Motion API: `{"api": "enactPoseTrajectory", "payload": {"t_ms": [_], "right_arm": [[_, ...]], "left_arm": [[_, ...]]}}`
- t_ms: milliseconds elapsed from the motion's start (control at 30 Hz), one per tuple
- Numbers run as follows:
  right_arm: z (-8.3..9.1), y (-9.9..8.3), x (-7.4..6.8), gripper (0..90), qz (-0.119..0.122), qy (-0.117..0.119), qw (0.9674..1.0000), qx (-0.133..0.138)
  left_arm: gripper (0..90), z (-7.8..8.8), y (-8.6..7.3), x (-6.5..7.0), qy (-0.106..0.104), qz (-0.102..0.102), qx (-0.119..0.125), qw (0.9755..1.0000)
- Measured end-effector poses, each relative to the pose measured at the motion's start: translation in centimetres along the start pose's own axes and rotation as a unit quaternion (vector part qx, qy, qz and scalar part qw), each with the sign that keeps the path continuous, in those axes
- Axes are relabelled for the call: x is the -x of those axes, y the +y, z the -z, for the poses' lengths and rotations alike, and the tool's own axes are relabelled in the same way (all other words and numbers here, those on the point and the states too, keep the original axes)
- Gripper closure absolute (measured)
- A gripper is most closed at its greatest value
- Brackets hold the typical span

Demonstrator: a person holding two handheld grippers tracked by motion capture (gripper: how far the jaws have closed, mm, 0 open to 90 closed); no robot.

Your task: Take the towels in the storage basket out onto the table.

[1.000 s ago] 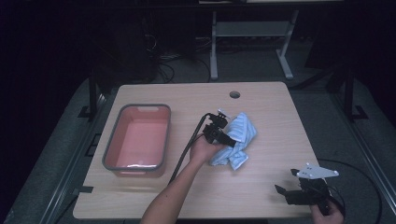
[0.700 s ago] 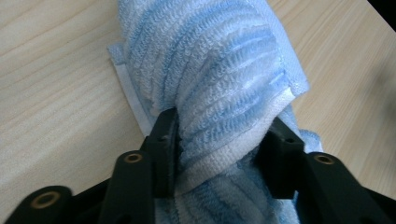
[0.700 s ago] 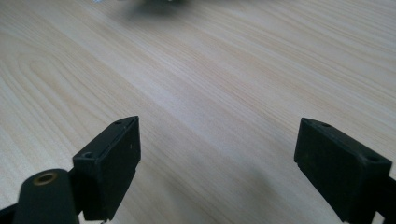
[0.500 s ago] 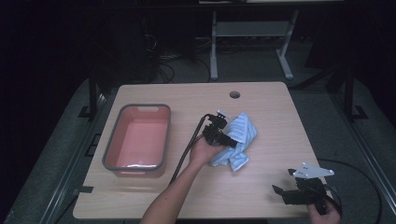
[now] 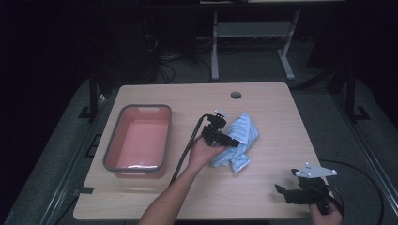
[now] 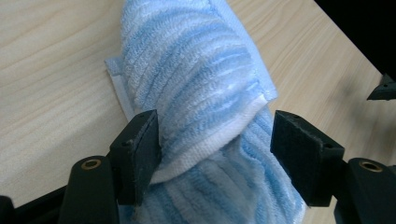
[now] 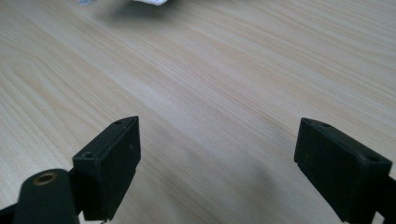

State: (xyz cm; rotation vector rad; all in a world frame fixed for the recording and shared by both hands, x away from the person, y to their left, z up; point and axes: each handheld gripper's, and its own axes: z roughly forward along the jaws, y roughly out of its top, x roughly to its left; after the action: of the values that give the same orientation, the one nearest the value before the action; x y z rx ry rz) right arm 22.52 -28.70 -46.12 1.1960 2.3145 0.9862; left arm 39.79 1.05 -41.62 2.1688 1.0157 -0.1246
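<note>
Table point(image 5: 155, 197): pale wood-grain top with a round hole point(image 5: 235, 95) near its far edge | Left side: my grey-rimmed pink tub point(image 5: 139, 140) sits flat on the wood | Middle: a crumpled blue-and-white striped cloth point(image 5: 242, 137) lies right of the tub, well apart from it

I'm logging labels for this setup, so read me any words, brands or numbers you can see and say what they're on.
None: no readable text on the blue towel, the pink bin, the table, the left gripper or the right gripper.
</note>
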Motion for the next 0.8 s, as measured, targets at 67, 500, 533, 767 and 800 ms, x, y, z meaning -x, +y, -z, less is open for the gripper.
{"api": "enactPoseTrajectory", "payload": {"t_ms": [67,500,533,767,800], "right_arm": [[0.0,-0.1,0.1,13.9,-0.003,0.0,1.0,-0.002],[0.0,-0.2,0.4,14.0,-0.005,-0.004,1.0,-0.004],[0.0,-0.2,0.4,14.0,-0.004,-0.005,1.0,-0.004],[0.0,-0.1,0.3,13.9,-0.002,-0.006,1.0,-0.006],[0.0,-0.1,0.3,14.0,-0.001,-0.005,1.0,-0.007]], "left_arm": [[31.5,0.3,0.0,0.1,0.003,-0.006,-0.003,1.0],[29.6,2.6,-1.4,0.3,0.007,-0.018,0.008,0.9998],[29.6,2.9,-1.7,0.5,0.009,-0.017,0.013,0.9997],[29.7,3.7,-3.0,0.6,0.003,-0.019,0.022,0.9996],[29.8,3.9,-3.1,0.6,0.004,-0.021,0.019,0.9996]]}}
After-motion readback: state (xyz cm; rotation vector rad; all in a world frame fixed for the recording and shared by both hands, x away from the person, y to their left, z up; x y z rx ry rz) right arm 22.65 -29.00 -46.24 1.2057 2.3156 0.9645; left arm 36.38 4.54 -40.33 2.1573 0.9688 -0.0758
